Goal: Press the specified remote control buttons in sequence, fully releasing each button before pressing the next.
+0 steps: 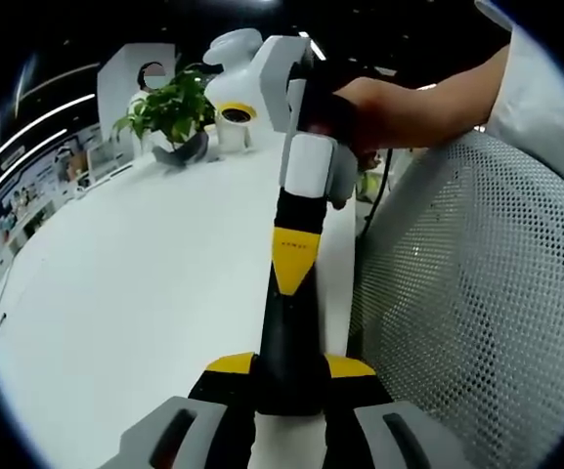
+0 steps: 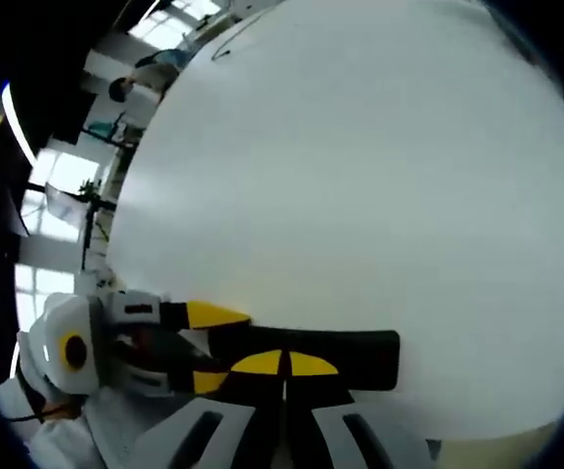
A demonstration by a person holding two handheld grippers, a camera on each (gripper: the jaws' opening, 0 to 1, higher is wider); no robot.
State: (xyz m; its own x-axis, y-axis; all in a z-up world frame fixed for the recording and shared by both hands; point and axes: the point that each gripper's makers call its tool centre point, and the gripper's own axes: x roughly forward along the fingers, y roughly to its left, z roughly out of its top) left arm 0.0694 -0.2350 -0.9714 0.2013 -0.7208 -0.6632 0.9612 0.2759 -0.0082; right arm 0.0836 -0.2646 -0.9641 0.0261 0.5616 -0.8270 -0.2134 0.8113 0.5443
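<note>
A long black remote control (image 1: 289, 337) is held over the white table (image 1: 145, 274), and my left gripper (image 1: 291, 367) is shut on its near end, one yellow tip on each side. My right gripper (image 1: 296, 256), held by a hand (image 1: 379, 107), comes in from above. It is shut, and its yellow tips meet the remote's far end. In the right gripper view the remote (image 2: 360, 357) lies crosswise. My right gripper (image 2: 284, 363) is shut with its tips down on the remote's upper face. My left gripper (image 2: 213, 348) clamps the remote's left end.
A white mesh chair back (image 1: 477, 293) stands close on the right, against the table's edge. A potted green plant (image 1: 174, 107) stands at the table's far end. The table top (image 2: 360, 147) spreads wide and bare beyond the remote. A white sleeve (image 1: 545, 88) shows at upper right.
</note>
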